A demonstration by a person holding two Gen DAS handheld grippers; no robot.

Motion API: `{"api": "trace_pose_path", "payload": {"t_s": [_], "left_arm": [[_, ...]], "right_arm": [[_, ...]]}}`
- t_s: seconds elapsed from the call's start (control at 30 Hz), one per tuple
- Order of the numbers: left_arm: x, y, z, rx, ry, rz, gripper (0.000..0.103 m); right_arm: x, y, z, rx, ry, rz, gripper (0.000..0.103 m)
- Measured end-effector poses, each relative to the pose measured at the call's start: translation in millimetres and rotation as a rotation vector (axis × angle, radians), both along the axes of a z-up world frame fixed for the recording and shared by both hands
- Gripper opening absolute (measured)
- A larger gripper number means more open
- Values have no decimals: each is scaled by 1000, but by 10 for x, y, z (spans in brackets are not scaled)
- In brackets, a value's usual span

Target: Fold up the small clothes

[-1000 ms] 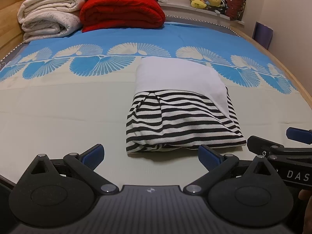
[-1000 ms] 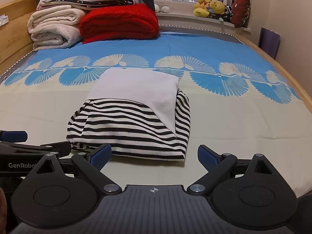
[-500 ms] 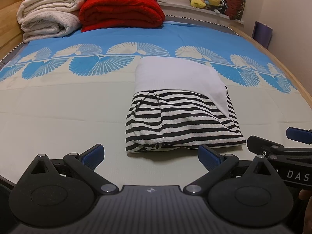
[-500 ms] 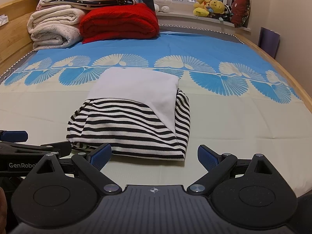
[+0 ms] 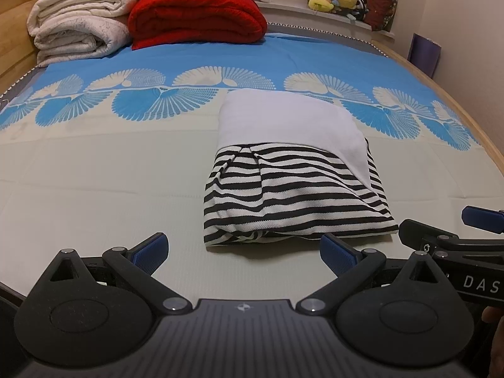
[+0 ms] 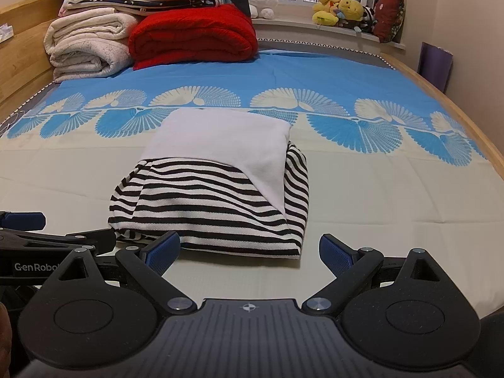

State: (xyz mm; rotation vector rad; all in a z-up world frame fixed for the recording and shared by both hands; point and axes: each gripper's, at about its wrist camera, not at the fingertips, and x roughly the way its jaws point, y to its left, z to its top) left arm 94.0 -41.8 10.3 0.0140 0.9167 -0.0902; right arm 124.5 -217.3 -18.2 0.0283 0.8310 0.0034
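Lettering "GenRobo" marks left claw (image 6: 41, 236), "DAS" right claw (image 5: 441, 230); both gape empty.

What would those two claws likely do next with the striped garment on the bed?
Probably draw back and leave it. The striped garment already lies folded in a compact bundle, white half on top, and both the left claw and right claw are open, just short of its near edge.

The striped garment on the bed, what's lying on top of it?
A white cloth panel covers the far half of the striped garment, draping down its right side. Whether it is a separate piece or part of the same garment is hidden by the fold.
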Motion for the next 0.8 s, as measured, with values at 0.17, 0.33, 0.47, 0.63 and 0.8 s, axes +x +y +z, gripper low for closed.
{"api": "trace_pose_path", "payload": {"t_s": [0.17,0.33,0.47,0.63,0.8], "left_arm": [[-6,1,-23,0,4,-1,102],[1,4,-18,0,6,-2,102],[5,12,-26,1,10,-3,102],[9,25,-29,1,13,-6,102],[11,30,-28,0,13,-6,102]], "right_arm": [[-1,10,-4,1,3,-1,95],[-2,16,-16,1,5,-2,95],[3,16,-28,2,8,-3,95],[5,23,-38,3,11,-5,95],[5,21,-36,4,11,-4,95]]}}
